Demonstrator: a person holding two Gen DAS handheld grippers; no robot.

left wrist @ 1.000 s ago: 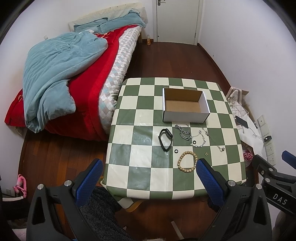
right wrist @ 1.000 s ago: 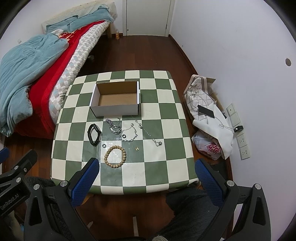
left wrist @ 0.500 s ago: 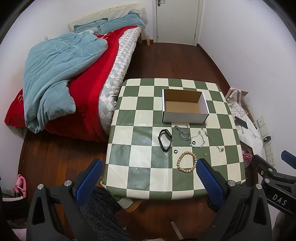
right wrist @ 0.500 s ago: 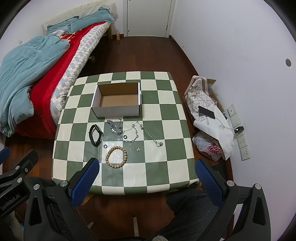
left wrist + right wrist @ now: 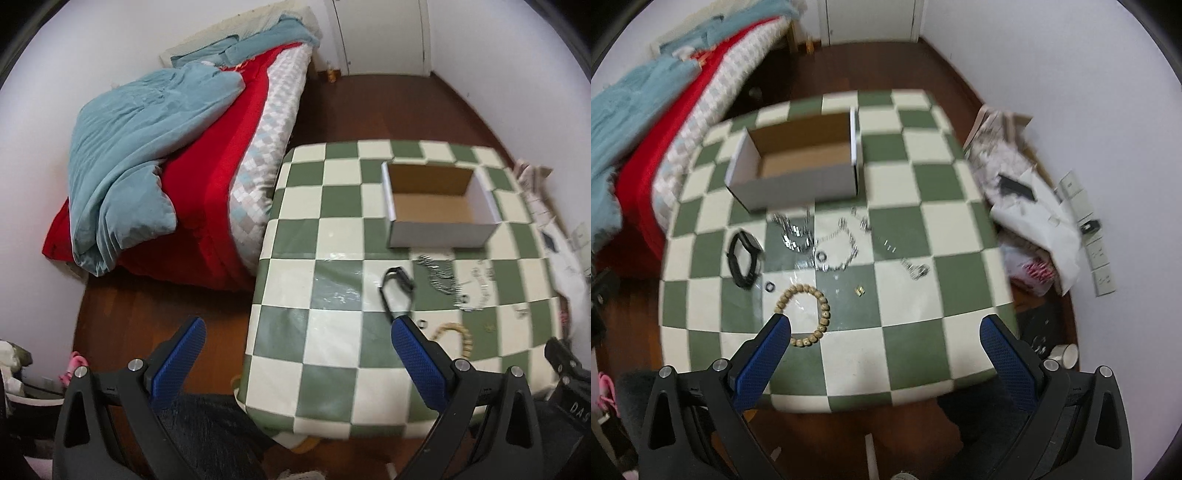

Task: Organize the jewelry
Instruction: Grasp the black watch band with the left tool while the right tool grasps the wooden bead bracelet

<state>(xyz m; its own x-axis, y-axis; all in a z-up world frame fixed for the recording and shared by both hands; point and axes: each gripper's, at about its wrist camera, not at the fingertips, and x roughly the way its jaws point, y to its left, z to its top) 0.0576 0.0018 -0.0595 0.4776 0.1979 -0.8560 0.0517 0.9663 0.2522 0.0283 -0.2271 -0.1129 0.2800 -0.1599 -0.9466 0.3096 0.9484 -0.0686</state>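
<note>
**On the checkered bench: sorting not yet begun**

On the bench (image 5: 916, 354), every piece lies outside the cardboard box (image 5: 798, 184), whose floor is bare. In front of the box lie the black band (image 5: 744, 258), the silver chains (image 5: 812, 236), two small dark rings (one beside the bead bracelet (image 5: 809, 314)) and a tiny gold item (image 5: 859, 291); all remain to be stowed. The right gripper (image 5: 886, 350) and left gripper (image 5: 295, 354) both have jaws wide apart, holding nothing. Compared with half a second earlier, both cameras sit lower and closer to the bench, the jewelry looms larger, and motion blur suggests a continuing approach; the pieces themselves have not shifted.
</note>
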